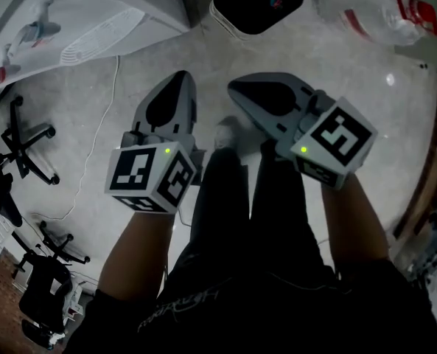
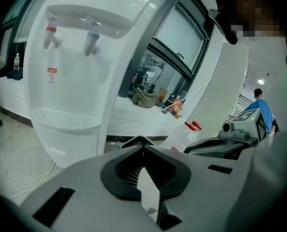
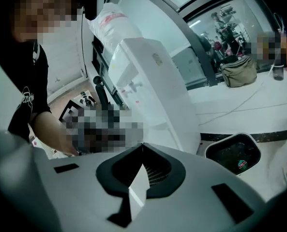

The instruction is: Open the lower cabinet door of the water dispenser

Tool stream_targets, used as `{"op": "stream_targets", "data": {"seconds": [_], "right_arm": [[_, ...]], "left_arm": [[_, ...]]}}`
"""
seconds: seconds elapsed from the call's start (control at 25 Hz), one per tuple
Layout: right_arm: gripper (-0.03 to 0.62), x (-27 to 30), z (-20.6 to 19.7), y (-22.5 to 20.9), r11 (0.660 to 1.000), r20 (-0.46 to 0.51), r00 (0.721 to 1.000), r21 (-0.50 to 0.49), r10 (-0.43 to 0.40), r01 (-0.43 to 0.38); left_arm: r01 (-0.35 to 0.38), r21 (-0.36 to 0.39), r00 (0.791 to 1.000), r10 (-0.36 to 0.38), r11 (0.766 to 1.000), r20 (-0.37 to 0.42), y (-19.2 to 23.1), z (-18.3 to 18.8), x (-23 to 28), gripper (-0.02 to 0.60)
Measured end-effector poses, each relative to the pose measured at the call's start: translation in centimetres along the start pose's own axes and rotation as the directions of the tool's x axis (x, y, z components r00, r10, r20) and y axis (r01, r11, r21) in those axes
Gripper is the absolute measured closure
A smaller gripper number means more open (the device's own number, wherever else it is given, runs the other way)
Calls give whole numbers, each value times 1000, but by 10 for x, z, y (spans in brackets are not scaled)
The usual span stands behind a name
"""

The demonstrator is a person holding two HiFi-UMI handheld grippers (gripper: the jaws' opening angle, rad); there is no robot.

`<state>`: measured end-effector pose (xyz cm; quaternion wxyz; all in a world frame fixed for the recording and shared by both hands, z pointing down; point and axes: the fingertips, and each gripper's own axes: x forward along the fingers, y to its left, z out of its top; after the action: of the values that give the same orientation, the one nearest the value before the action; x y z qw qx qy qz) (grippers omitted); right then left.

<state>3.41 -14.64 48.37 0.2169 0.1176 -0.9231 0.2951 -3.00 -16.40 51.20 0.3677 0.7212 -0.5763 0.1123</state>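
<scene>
The white water dispenser [image 2: 70, 76] stands ahead and to the left in the left gripper view, with a red tap [image 2: 50, 35] and a blue tap [image 2: 91, 40] over a drip tray [image 2: 61, 117]. Only a strip of its lower front [image 2: 61, 151] shows above the gripper body. In the right gripper view the water dispenser [image 3: 153, 91] stands further off, its lower part hidden. My left gripper [image 2: 142, 140] is shut and holds nothing. My right gripper [image 3: 142, 145] is also shut and empty. In the head view the left gripper [image 1: 180, 78] and right gripper [image 1: 236, 88] hang side by side above the floor, apart from the water dispenser [image 1: 78, 21].
A white bin with a dark inside [image 1: 256, 2] sits on the floor beside the dispenser. A large plastic bottle with red caps [image 1: 380, 6] lies to the right. Office chairs [image 1: 26, 150] stand at the left. A white cable [image 1: 100, 146] trails across the floor.
</scene>
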Motion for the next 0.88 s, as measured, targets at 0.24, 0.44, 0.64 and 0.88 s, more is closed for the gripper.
{"op": "stream_targets", "data": {"seconds": [0.24,0.44,0.64,0.88], "right_arm": [[582,23,-22,-24,996,-50,995,18,83,-82],[582,30,-31,-42,989,-115,985,-64,127,-135],[582,29,-28,-60,973,-168,974,-146,152,-177],[582,29,-29,-78,957,-231,954,-172,191,-233]], "left_arm": [[-102,16,995,102,995,-6,29,-7,38,578],[-210,-8,978,210,978,-5,49,-19,60,577],[-281,-46,960,282,959,-3,62,-25,79,577],[-351,-85,936,352,933,-3,82,-21,101,573]]}}
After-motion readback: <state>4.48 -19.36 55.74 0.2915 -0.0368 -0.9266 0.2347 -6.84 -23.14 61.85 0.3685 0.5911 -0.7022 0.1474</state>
